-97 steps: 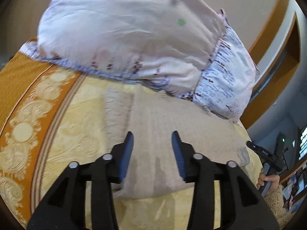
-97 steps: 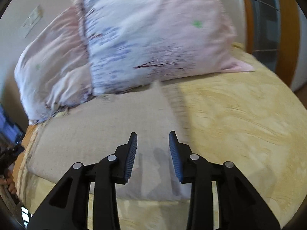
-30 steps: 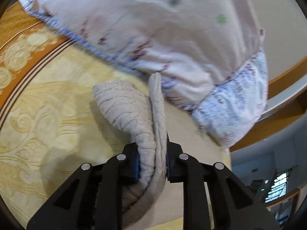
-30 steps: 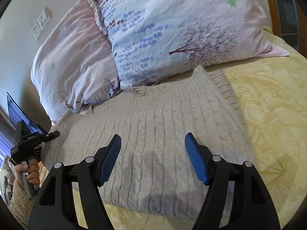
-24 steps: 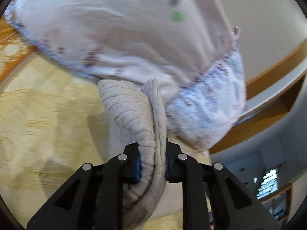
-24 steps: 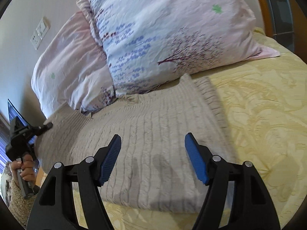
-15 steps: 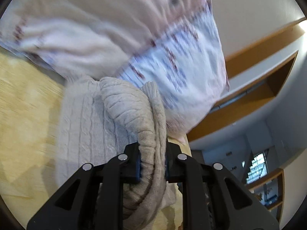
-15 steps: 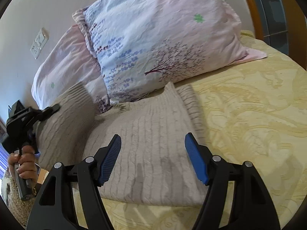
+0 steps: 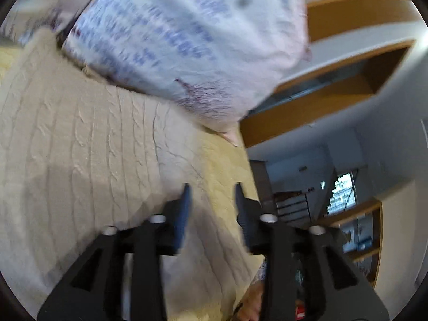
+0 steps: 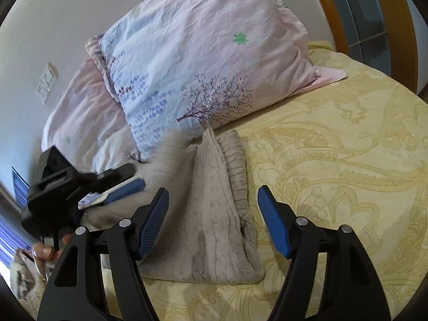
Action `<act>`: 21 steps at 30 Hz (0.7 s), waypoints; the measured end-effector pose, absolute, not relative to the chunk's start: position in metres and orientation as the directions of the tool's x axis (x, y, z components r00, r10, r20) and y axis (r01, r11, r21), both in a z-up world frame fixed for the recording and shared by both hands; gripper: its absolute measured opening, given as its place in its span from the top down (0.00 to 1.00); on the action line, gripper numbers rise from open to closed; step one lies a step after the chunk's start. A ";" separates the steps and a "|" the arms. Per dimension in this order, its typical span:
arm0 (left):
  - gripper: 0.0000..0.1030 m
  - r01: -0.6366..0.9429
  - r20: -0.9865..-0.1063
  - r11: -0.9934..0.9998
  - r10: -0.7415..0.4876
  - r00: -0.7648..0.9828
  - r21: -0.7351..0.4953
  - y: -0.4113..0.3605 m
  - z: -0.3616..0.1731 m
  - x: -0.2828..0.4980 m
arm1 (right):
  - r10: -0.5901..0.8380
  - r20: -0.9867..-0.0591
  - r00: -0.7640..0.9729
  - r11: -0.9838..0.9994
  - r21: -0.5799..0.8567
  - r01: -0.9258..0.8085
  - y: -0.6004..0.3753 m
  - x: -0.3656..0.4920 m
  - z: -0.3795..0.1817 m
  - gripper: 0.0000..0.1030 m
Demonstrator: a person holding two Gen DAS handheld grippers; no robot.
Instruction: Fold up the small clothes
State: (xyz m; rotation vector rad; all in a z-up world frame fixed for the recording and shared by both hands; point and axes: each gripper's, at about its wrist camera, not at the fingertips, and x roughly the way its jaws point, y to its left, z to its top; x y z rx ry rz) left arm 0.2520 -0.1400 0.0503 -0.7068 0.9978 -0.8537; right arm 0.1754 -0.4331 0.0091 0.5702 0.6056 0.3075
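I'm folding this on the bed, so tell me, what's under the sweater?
The yellow bedspread shows all round the folded sweater, which lies flat on it. Its far edge meets the floral pillow. Anything beneath the knit is covered.

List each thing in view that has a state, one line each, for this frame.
Left tool: open, holding nothing, over the sweater's edge.
Right tool: wide open, holding nothing, above the sweater.
Sweater: folded over on itself, lying flat on the bedspread, far end against the pillow.
Front pillow: propped up, leaning on the pink one.
Pink pillow: behind, partly covered.
Bedspread: spread flat.
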 end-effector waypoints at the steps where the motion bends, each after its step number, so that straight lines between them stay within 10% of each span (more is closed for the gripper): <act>1: 0.48 0.307 -0.407 0.499 -0.857 0.317 -0.811 -0.129 0.060 0.245 | 0.458 -0.435 0.775 0.784 0.608 -0.122 -0.436 0.177 0.011 0.32; 11: 0.34 0.156 -0.602 0.753 -0.617 0.508 -0.640 -0.027 0.047 0.239 | 0.709 -0.489 0.507 0.640 0.749 -0.173 -0.407 0.228 0.004 0.32; 21: 0.34 0.131 -0.646 0.748 -0.636 0.423 -0.651 -0.035 0.009 0.243 | 0.765 -0.516 0.386 0.594 0.797 -0.112 -0.378 0.273 -0.017 0.38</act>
